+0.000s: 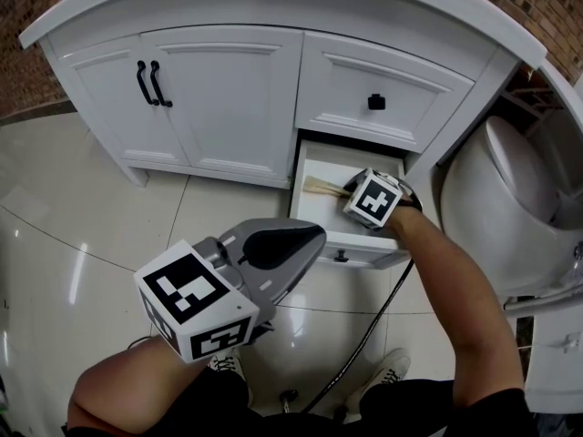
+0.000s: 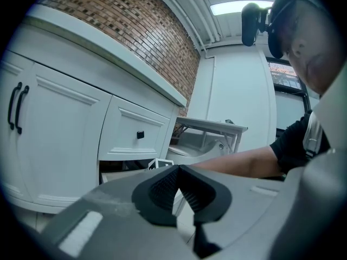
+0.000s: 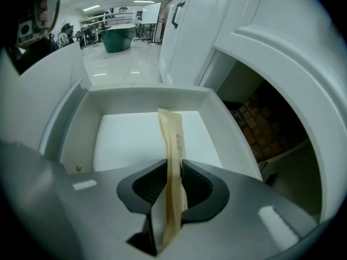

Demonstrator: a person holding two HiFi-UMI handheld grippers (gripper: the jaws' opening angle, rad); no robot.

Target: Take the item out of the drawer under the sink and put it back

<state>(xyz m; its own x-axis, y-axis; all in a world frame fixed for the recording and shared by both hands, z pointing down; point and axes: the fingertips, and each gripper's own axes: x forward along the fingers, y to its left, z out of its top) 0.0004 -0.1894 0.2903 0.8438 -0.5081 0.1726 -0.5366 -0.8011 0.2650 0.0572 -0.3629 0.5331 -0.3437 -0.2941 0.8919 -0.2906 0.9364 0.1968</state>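
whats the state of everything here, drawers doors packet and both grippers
lower drawer: pulled open
upper drawer: closed
cabinet doors: both closed
tan packet: on edge, clamped between the jaws, reaching into the lower drawer
right gripper: shut on the tan packet
left gripper: shut, nothing in it, held away from the cabinet

Bright ceiling light (image 2: 238,7) — sheen on floor tiles (image 1: 82,244), dark fisheye corners.

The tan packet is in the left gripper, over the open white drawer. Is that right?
Not quite. The right gripper holds the tan packet over the open white drawer; the right gripper view shows it between those jaws. The left gripper is shut and empty.
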